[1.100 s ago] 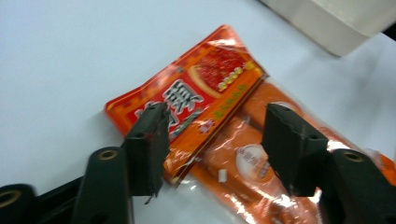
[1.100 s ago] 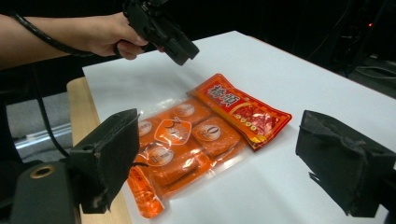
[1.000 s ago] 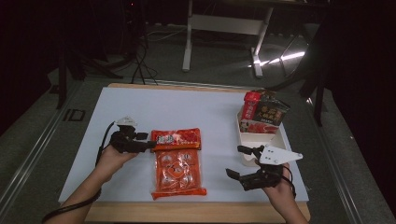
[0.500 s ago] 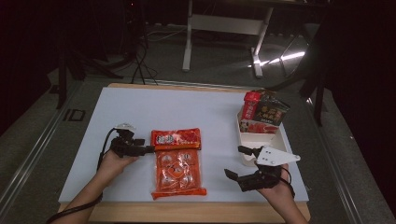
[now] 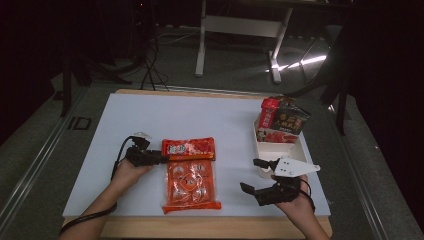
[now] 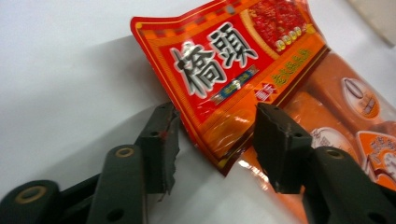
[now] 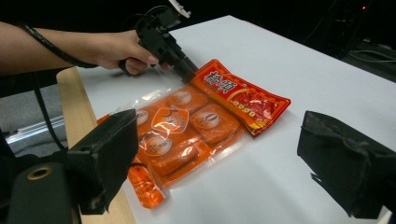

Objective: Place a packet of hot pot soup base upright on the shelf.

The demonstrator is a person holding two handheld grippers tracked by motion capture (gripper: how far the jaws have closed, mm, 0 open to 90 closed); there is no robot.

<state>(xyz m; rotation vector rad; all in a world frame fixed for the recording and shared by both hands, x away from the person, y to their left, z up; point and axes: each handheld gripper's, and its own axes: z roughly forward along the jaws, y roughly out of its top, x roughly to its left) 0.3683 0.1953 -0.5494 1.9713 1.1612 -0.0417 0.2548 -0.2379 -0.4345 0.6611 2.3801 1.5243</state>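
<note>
Nearest the person, our right claw (image 5: 256, 176) hovered over the counter (image 5: 200, 115) near its front edge, its jaws spread wide with nothing between them. In the right gripper view those jaws framed the bare white surface beyond the snack bag (image 7: 187, 130).

To the left, our left claw (image 5: 161, 159) lay low at the left end of the bag's red header (image 5: 189, 148). In the left gripper view its jaws had just been closing and stood about half open; the corner of the red header (image 6: 219, 70) sat between them, with one pad at the header's edge and the other on the orange film. We could not tell whether the pads already pressed on it.

The snack bag (image 5: 190, 182) lay flat on the counter between the two claws. Its clear orange body reached toward the front edge, and the red header pointed away from the person.

Farther off, at the right side, a white tray (image 5: 262, 150) held upright packets, a red one (image 5: 269, 112) beside a dark one (image 5: 290, 120).
</note>
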